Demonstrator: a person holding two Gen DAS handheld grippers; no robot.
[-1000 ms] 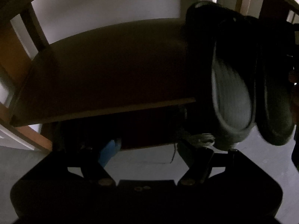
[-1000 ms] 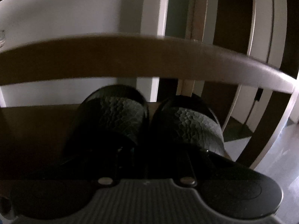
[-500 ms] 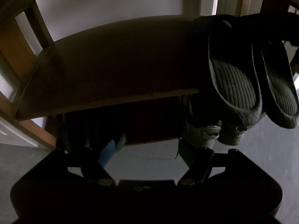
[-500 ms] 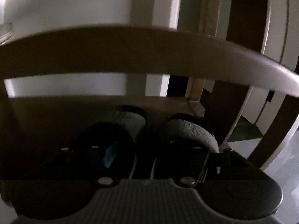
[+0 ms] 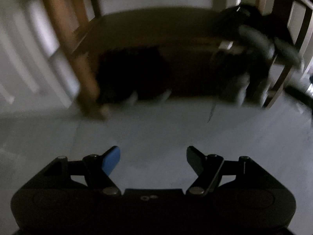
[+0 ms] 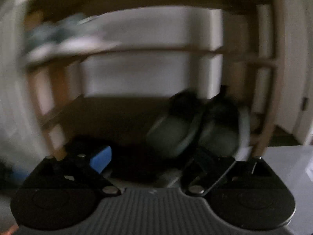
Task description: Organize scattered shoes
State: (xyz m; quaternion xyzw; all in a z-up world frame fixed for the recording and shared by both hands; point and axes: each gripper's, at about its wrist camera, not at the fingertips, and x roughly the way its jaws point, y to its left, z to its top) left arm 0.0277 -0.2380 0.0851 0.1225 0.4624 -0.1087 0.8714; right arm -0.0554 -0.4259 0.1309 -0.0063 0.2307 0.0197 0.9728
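A pair of black slides (image 6: 193, 131) lies side by side on the lower shelf of a wooden shoe rack (image 6: 264, 101), at its right end, heels toward me. It also shows blurred in the left wrist view (image 5: 262, 39). My right gripper (image 6: 154, 158) is open and empty, just in front of the slides. My left gripper (image 5: 153, 158) is open and empty, low over the grey floor (image 5: 176, 129), well back from the rack (image 5: 84, 66).
Light-coloured shoes (image 6: 58, 37) sit on an upper shelf at the left. Dark shoes (image 5: 129, 76) stand under the bottom shelf on the floor. A white wall is behind the rack. A dark tube (image 5: 299, 90) lies on the floor at the right.
My right gripper has let go of the slides on the shelf, opened and pulled back. My left gripper has drawn back from the rack and dropped toward the floor.
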